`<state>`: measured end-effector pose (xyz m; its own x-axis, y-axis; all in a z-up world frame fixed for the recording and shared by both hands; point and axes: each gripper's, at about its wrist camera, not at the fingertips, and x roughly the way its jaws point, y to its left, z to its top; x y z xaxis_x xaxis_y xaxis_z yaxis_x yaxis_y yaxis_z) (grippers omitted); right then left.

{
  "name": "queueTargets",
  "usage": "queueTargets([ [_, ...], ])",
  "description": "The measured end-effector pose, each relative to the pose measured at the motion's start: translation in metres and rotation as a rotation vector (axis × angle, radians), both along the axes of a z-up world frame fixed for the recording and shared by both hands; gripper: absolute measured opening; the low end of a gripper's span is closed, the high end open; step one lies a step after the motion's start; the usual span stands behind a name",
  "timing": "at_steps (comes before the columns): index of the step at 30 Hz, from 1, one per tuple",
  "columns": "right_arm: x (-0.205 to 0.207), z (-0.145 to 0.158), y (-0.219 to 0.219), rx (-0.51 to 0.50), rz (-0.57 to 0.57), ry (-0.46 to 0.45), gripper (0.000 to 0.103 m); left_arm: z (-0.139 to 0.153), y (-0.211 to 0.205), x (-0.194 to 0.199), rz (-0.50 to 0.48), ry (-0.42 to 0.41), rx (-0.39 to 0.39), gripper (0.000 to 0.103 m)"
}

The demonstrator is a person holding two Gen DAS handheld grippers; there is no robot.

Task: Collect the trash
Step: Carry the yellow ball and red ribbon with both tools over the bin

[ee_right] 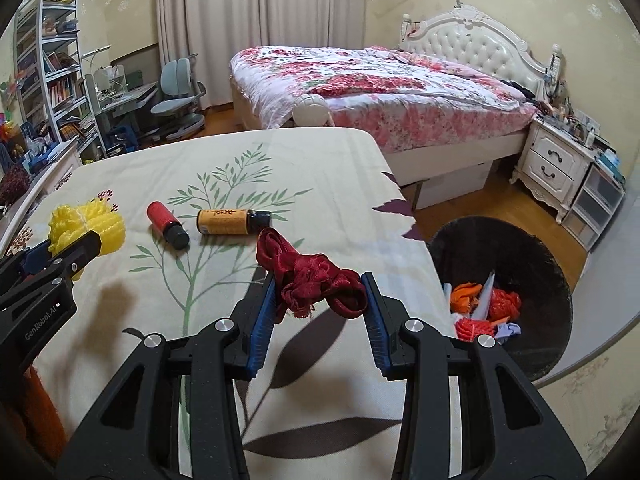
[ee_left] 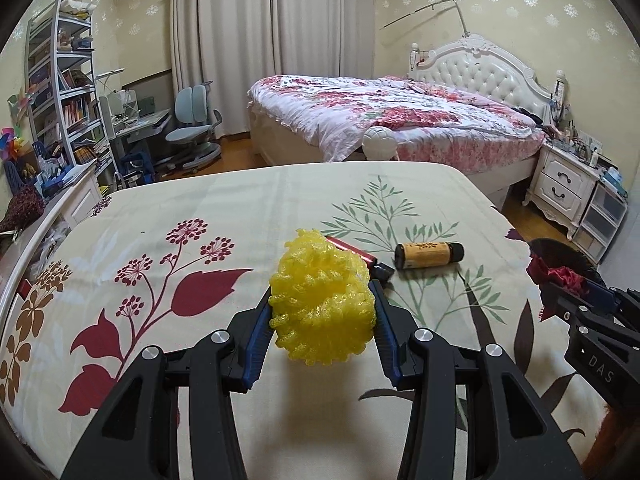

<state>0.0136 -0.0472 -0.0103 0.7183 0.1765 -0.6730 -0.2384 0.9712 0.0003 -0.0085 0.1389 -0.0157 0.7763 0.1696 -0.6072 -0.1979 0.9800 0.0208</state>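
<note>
- The right gripper (ee_right: 320, 300) has its blue-padded jaws closed on a crumpled dark red fabric ribbon (ee_right: 316, 280), which hangs bunched between them above the near right part of the leaf-printed cream bedsheet (ee_right: 320, 168).
- The round black wastebasket (ee_right: 556, 280) stands on the floor just past the sheet's right edge, to the right of this gripper and lower; orange, red and pale scraps already lie inside.
- The left gripper (ee_left: 322, 312) is clamped on a lumpy yellow foam mesh wad (ee_left: 320, 300), further left, so the right hand is clearly nearer the basket.
- Judging from this, the coming move is a carry to the right, over the sheet's edge.
- Two items lie on the sheet beyond: a small red-labelled bottle (ee_right: 166, 224) and an orange-labelled dark bottle (ee_right: 232, 221), its long axis running left to right.
</note>
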Motion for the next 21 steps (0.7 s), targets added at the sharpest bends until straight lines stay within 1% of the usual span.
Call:
queueTargets([
  [5,-0.006,-0.001,-0.028,0.001,-0.051,-0.008,0.04,0.002,-0.029,-0.001,-0.046,-0.01,-0.001,0.046],
  [10,-0.01,0.001,-0.057,0.001,-0.109,-0.023,0.04,-0.002,-0.062,0.001,-0.116,-0.01,0.0,0.046],
  [21,0.0,-0.003,-0.118,-0.002,-0.254,-0.031,0.04,-0.001,-0.131,0.022,-0.25,-0.018,-0.002,0.046],
])
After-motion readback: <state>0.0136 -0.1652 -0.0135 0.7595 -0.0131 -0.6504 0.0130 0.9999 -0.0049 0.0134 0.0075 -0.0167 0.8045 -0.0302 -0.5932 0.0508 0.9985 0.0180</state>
